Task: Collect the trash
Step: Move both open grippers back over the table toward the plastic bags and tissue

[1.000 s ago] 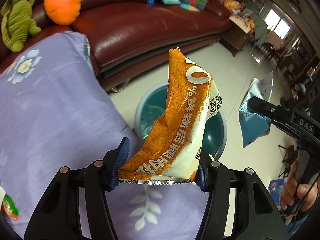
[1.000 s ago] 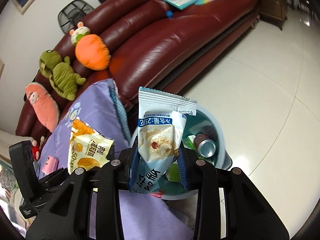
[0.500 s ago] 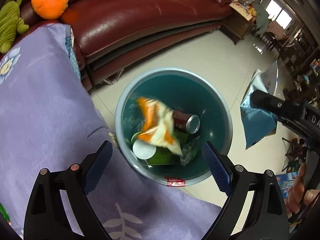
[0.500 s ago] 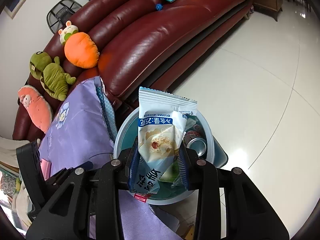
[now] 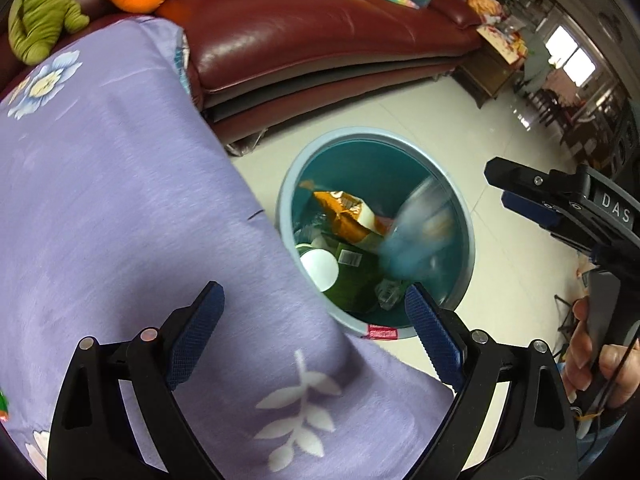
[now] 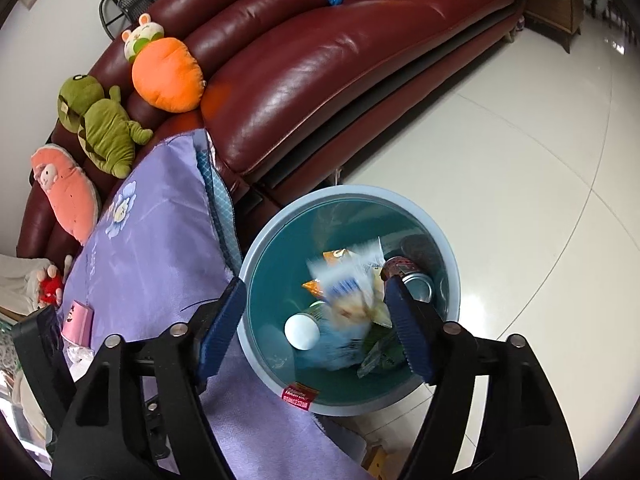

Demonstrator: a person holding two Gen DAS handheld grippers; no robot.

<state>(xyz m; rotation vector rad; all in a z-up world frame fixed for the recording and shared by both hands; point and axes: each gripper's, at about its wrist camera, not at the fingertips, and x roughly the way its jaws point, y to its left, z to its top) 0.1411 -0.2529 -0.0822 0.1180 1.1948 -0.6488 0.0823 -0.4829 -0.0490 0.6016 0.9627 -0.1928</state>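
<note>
Floor bin (image 6: 450, 264): blue wrapper (image 6: 344, 284) blurred, orientation unclear; both tongs wide.

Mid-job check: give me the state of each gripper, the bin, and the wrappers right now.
left hand-held gripper: open, empty, above the bin's near edge.
right hand-held gripper: open, empty, over the bin.
trash bin: upright, uncovered, partly filled.
orange snack wrapper: lying inside the bin.
blue snack wrapper: motion-blurred, apparently falling into the bin.
soda can: inside the bin, on its side.
</note>
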